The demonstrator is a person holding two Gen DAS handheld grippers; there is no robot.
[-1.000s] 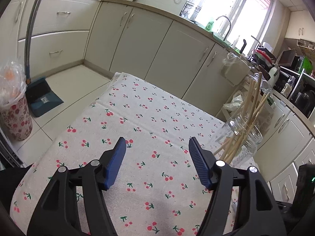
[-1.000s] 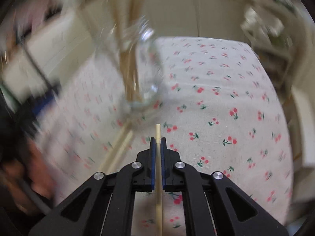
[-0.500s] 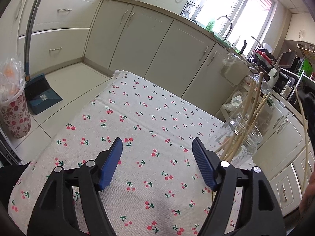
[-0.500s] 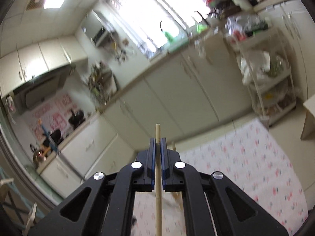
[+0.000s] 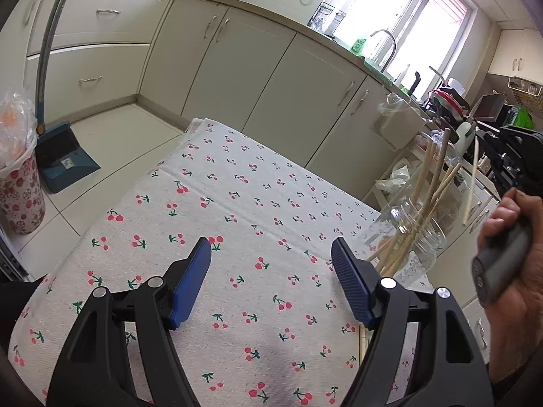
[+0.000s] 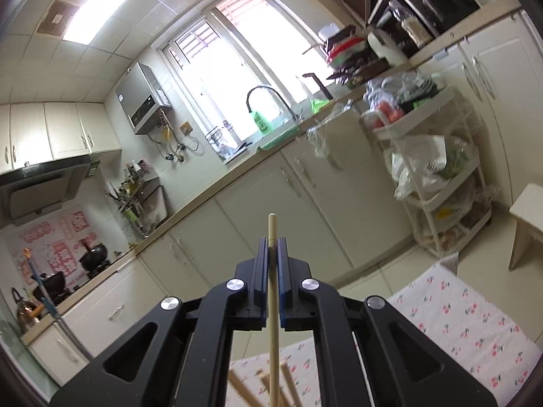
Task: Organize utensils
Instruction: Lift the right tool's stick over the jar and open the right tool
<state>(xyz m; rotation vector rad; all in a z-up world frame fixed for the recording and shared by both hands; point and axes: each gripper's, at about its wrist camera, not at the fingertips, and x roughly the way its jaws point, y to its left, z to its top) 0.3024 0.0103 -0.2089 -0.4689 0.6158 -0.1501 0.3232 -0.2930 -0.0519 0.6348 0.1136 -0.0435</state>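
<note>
A clear glass jar [image 5: 419, 237] with several wooden chopsticks [image 5: 427, 200] in it stands at the right edge of the cherry-print cloth [image 5: 237, 203]. My left gripper [image 5: 271, 264] is open and empty, low over the cloth, left of the jar. My right gripper [image 6: 270, 247] is shut on one wooden chopstick [image 6: 272, 305], held upright. In the left wrist view that chopstick [image 5: 471, 179] hangs tip-down, above and right of the jar. Tops of the jar's chopsticks [image 6: 264, 386] show below the right gripper.
Cream kitchen cabinets [image 5: 271, 78] run behind the table, with a sink and tap [image 5: 383, 44] under the window. A dustpan [image 5: 64, 162] and a floral bin [image 5: 20, 190] stand on the floor at left. A white trolley [image 6: 437, 169] stands at right.
My right gripper swung up from pointing at the cloth and jar to pointing at the kitchen wall, lifting its chopstick above the jar. The left gripper stayed open and shifted slightly.
</note>
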